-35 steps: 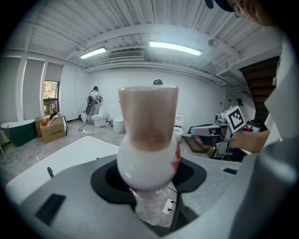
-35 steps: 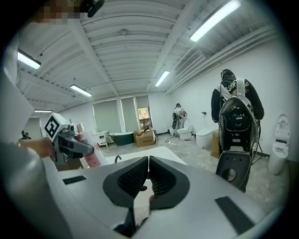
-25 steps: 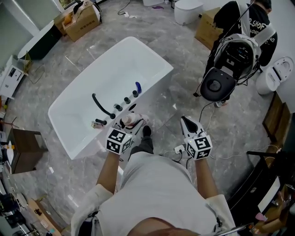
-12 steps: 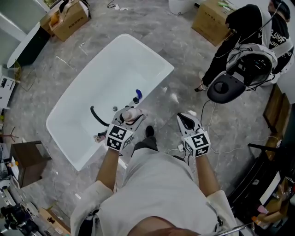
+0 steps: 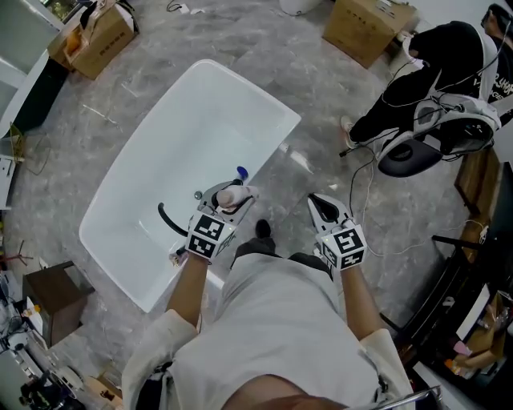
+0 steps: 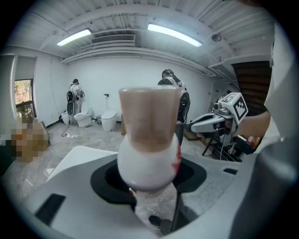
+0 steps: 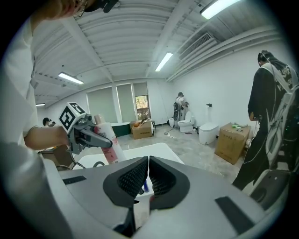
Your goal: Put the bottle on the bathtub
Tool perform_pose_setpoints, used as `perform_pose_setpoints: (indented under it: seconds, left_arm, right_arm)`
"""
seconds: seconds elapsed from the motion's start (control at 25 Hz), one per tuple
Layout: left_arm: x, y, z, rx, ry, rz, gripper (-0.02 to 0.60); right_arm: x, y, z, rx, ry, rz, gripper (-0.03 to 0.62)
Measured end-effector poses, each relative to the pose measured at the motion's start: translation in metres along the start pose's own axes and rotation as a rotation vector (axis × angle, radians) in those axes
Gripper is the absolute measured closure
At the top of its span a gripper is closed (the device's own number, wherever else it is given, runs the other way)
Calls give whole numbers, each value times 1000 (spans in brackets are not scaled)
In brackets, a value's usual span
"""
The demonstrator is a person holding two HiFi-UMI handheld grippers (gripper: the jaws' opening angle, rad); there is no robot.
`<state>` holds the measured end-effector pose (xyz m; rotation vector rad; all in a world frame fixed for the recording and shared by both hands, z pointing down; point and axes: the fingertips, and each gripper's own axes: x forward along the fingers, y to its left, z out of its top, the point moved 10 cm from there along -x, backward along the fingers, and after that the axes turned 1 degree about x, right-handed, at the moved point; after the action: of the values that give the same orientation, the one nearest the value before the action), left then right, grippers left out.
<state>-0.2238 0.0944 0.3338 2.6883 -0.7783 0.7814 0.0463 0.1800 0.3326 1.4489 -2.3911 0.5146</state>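
Note:
My left gripper (image 5: 230,194) is shut on a white bottle with a pinkish cap (image 5: 228,196), held upright over the near rim of the white bathtub (image 5: 264,84). In the left gripper view the bottle (image 6: 148,149) fills the middle between the jaws. The right gripper view shows the same bottle (image 7: 107,138) at the left, above the tub. My right gripper (image 5: 324,207) hangs over the grey floor to the right of the tub, jaws shut with nothing between them (image 7: 147,177). A blue item (image 5: 241,172) lies on the tub's rim beside the black faucet (image 5: 166,222).
A person in black (image 5: 433,68) stands at the upper right with a dark round seat-like device (image 5: 417,152) and cables on the floor. Cardboard boxes (image 5: 365,24) stand at the top, another box (image 5: 92,36) at the upper left. A brown cabinet (image 5: 52,292) sits at the left.
The view has shifted so the tub sits closer under me. My left gripper with the bottle now hangs over the tub's rim near the blue item. The right gripper kept its place.

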Motion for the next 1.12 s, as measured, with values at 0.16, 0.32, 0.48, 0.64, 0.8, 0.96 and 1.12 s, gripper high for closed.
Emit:
perform_pose_setpoints:
  seconds: [0.16, 0.32, 0.48, 0.64, 0.8, 0.96, 1.12]
  left_arm:
    - [6, 9, -1, -5, 5, -21, 354]
    - [11, 22, 1, -15, 4, -31, 354]
    - [18, 30, 3, -26, 11, -21, 354]
    - [26, 31, 5, -32, 6, -10, 354]
    - [37, 28, 8, -47, 11, 13, 354]
    - [54, 29, 4, -80, 38, 50, 354]
    - [85, 25, 6, -116, 38, 96, 354]
  right_arm:
    - [9, 1, 2, 9, 15, 2, 563]
    - [22, -1, 10, 4, 32, -2, 563]
    - [33, -7, 13, 4, 40, 2, 563]
    - [41, -17, 13, 10, 52, 11, 563]
    - [46, -32, 12, 11, 64, 35, 563]
    - [60, -53, 11, 8, 91, 76, 563]
    - [72, -87, 10, -8, 116, 127, 563]
